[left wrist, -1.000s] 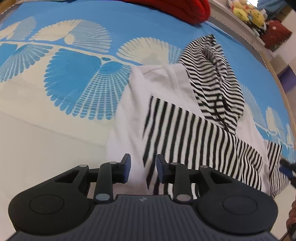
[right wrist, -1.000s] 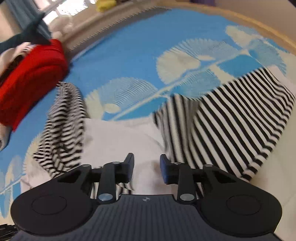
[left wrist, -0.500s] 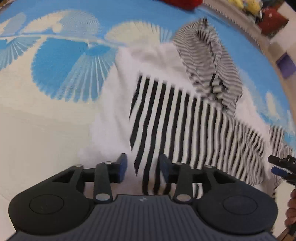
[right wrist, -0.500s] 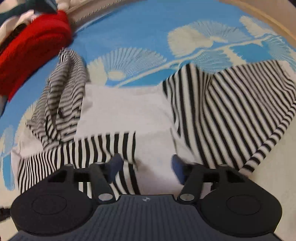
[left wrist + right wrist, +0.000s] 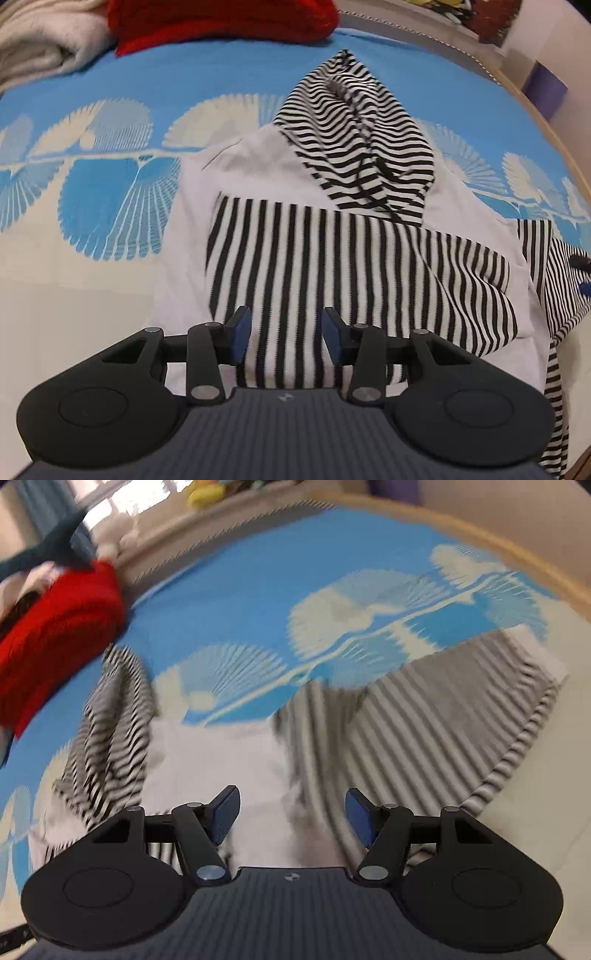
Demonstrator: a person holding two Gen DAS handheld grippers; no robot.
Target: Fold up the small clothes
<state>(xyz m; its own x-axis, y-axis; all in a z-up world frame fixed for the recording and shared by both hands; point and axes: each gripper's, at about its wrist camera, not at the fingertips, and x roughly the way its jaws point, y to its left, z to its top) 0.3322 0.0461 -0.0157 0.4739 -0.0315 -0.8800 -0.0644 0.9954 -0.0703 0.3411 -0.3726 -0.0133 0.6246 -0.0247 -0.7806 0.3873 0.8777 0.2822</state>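
My left gripper (image 5: 286, 339) and right gripper (image 5: 291, 818) hang open and empty above the hoodie (image 5: 258, 177), its sleeve (image 5: 332, 266) laid across for folding.

A blue bedspread (image 5: 240, 85) printed with cream fan shapes covers the surface. A folded red knit (image 5: 221, 18) lies at its far edge, just beside a heap of beige cloth (image 5: 40, 40). Yellow plush toys (image 5: 207, 494) sit blurred beyond the bed's rim.
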